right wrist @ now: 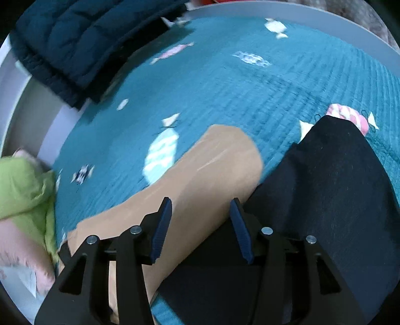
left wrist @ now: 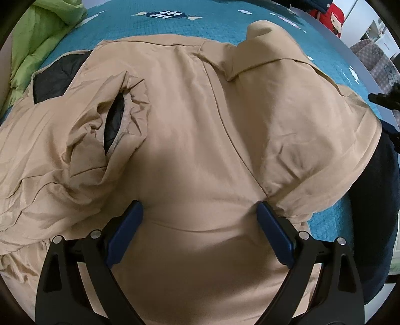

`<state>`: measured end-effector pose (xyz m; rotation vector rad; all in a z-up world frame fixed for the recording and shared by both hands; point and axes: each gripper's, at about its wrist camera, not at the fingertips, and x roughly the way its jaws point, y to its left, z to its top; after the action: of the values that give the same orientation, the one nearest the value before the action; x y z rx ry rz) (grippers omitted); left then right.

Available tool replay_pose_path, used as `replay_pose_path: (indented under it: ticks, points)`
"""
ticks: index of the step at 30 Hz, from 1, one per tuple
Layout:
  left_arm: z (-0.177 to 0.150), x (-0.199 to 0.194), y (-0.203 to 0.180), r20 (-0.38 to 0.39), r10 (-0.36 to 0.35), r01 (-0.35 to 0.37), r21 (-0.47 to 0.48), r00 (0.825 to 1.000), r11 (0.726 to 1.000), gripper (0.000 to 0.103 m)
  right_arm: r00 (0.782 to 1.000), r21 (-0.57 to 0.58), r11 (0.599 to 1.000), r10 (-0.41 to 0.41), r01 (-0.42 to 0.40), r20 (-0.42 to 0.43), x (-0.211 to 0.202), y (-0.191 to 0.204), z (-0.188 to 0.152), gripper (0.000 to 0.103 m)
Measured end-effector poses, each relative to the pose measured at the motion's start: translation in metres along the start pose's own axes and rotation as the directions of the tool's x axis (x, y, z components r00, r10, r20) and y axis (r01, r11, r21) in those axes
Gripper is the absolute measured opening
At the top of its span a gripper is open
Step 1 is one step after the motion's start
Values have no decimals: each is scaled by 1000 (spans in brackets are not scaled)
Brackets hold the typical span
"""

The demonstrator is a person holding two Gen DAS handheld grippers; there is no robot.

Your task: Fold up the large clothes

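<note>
A large tan jacket (left wrist: 190,140) with a black lining lies spread on the teal bedspread (left wrist: 155,27). One sleeve is folded over its body at the left, its cuff (left wrist: 117,125) showing the dark lining. My left gripper (left wrist: 200,212) hovers open just above the jacket's middle, holding nothing. In the right wrist view my right gripper (right wrist: 201,208) is open and empty above a tan part of the jacket (right wrist: 200,175), beside a black garment (right wrist: 325,187) on the right.
A dark navy quilted coat (right wrist: 75,42) lies at the bed's far left corner in the right wrist view. A green blanket (left wrist: 42,42) sits at the upper left, also visible in the right wrist view (right wrist: 22,190). A red plush toy (left wrist: 333,17) stands beyond the bed.
</note>
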<state>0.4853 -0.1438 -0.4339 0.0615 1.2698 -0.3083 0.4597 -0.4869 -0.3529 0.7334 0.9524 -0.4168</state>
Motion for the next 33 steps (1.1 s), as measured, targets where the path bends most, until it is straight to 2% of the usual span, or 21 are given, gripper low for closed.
replay_pose_path:
  ticks: [2, 5, 6, 7, 8, 9, 10, 11, 12, 13, 14, 15, 17, 19, 21, 25, 30, 33]
  points:
    - [1, 2, -7, 3, 5, -5, 2, 1000, 1000, 92, 999, 36, 999, 14, -13, -32, 12, -8, 8, 47]
    - [0, 2, -4, 9, 6, -6, 6, 1000, 1000, 92, 994, 100, 991, 92, -86, -55, 26, -18, 13, 45]
    - [0, 1, -5, 13, 5, -5, 6, 1000, 1000, 92, 993, 98, 990, 107, -102, -48, 26, -18, 14, 27]
    - [-1, -1, -5, 18, 2, -2, 7, 1000, 1000, 92, 992, 79, 990, 123, -120, -38, 24, -17, 14, 16]
    - [-3, -4, -5, 34, -8, 8, 13, 999, 1000, 92, 991, 57, 990, 131, -129, -21, 18, -13, 14, 7]
    - [-5, -7, -4, 46, -6, 5, 18, 999, 1000, 88, 991, 45, 990, 137, -137, -2, 13, -11, 14, 5]
    - [-7, -12, -4, 66, -5, 3, 26, 998, 1000, 82, 987, 26, 987, 156, -157, 33, 3, -8, 12, 5]
    - [-10, -16, -4, 82, -11, 8, 40, 997, 999, 71, 984, 14, 986, 168, -169, 53, -2, -6, 12, 5]
    - [-14, -24, -7, 125, -26, 19, 56, 992, 998, 53, 979, 0, 982, 187, -187, 79, -11, -2, 11, 5]
    - [-15, -26, -7, 144, -39, 31, 59, 989, 998, 45, 973, -15, 979, 205, -205, 103, -20, 2, 10, 5]
    - [-16, -28, -8, 159, -67, 59, 57, 985, 997, 31, 967, -28, 974, 225, -224, 117, -26, 6, 10, 5]
    - [-17, -30, -9, 181, -98, 90, 54, 979, 995, 24, 961, -46, 969, 247, -243, 128, -33, 11, 9, 5]
    - [-18, -36, -9, 216, -168, 161, 49, 962, 986, 15, 954, -102, 962, 266, -254, 138, -44, 27, 10, 5]
    - [-19, -38, -17, 223, -193, 183, 64, 955, 981, 13, 947, -162, 951, 287, -264, 144, -56, 45, 6, 5]
    - [-14, -31, -25, 207, -181, 167, 85, 961, 982, 9, 940, -197, 940, 309, -278, 146, -65, 57, 4, 5]
    - [-11, -4, -27, 128, -175, 170, 53, 976, 984, 7, 925, -246, 915, 357, -319, 127, -79, 83, -5, 4]
    - [-11, 1, -29, 137, -161, 152, 69, 977, 986, 7, 909, -344, 874, 402, -343, 114, -95, 123, -26, 4]
    - [-10, 0, -28, 122, -166, 157, 78, 979, 985, 7, 901, -366, 855, 426, -369, 86, -97, 141, -38, 4]
